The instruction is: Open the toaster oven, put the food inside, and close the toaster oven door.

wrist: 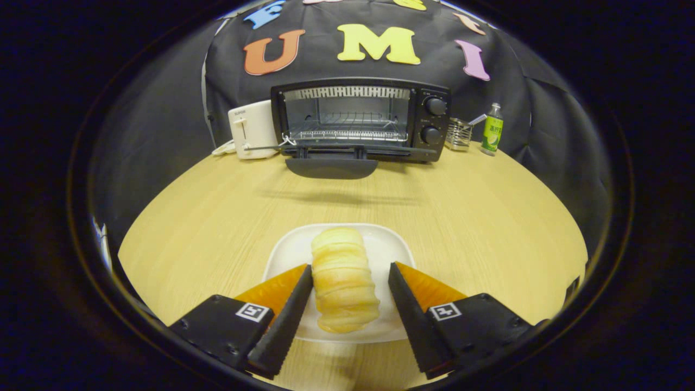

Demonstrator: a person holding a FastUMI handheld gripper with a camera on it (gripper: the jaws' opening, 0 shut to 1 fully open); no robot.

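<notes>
Tool: held open, fingers on either side of a pale golden ridged bread roll, a gap seen at each side | Roll: laid on a white square plate on the light wooden surface | Black toaster oven: set beyond, door folded down.

No legible text anywhere. Small dark print near the top of the white toaster: too small to read. Markings around the two knobs of the toaster oven: too fine to make out. Green bottle beside it has a printed label, characters not resolvable. Only clear signs: one square black-and-white coded tag on each finger body of the gripper, whose fingers stand apart on either side of the bread roll.
</notes>
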